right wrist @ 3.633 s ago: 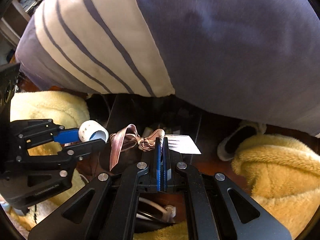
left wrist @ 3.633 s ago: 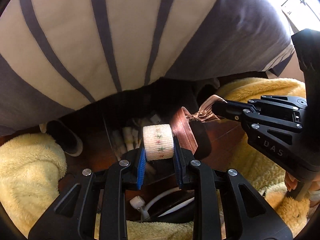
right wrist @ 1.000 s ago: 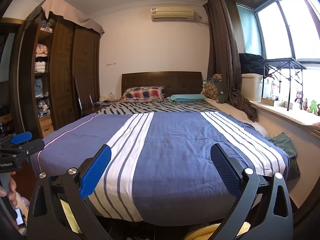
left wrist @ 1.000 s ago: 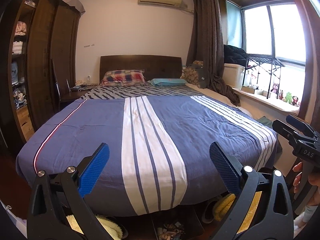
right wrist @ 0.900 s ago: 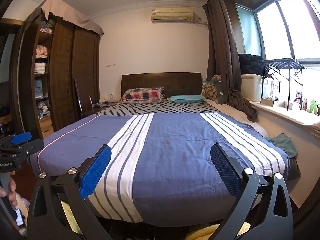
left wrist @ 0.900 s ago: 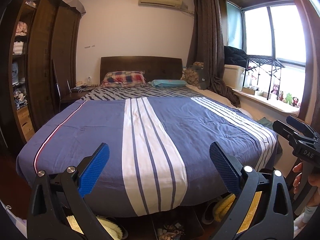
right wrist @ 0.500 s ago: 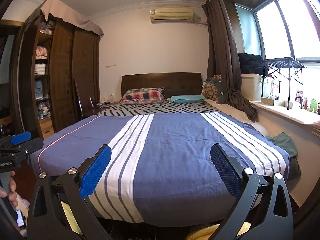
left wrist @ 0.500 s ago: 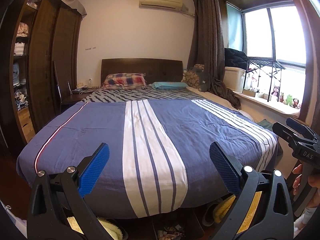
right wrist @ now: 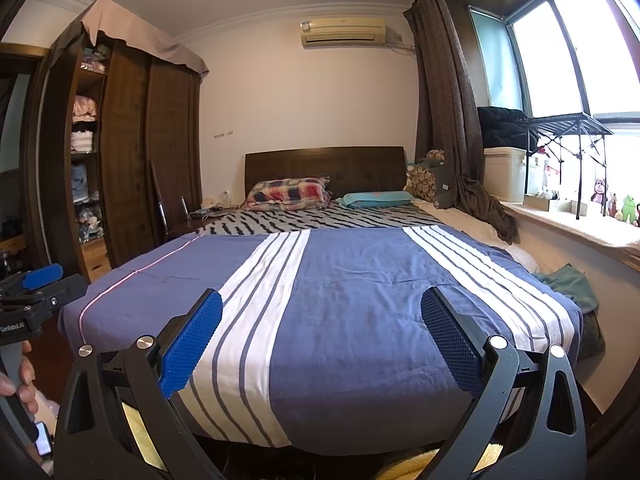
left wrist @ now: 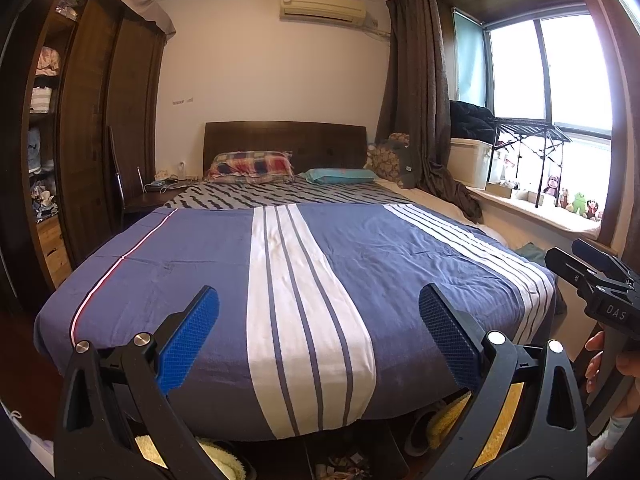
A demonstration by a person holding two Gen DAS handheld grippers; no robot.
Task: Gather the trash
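Note:
My left gripper (left wrist: 318, 328) is wide open and empty, held up facing the bed (left wrist: 304, 264). My right gripper (right wrist: 320, 330) is also wide open and empty, facing the same bed (right wrist: 352, 280). The right gripper shows at the right edge of the left wrist view (left wrist: 592, 280); the left gripper shows at the left edge of the right wrist view (right wrist: 36, 292). A heap of trash (left wrist: 344, 466) lies in a dark bin on the floor under the foot of the bed, low in the left wrist view.
A blue quilt with white stripes covers the bed. Yellow fluffy slippers (left wrist: 224, 460) lie on the floor by the bin. A dark wardrobe (right wrist: 132, 160) stands at the left. A window sill (right wrist: 580, 228) with toys, a white box and curtains runs along the right.
3.6 s ago both grippers were shut on trash low over the bin, the left on a tape roll, the right on a ribbon. Now both are open, empty and raised. Over the last second almost nothing moves.

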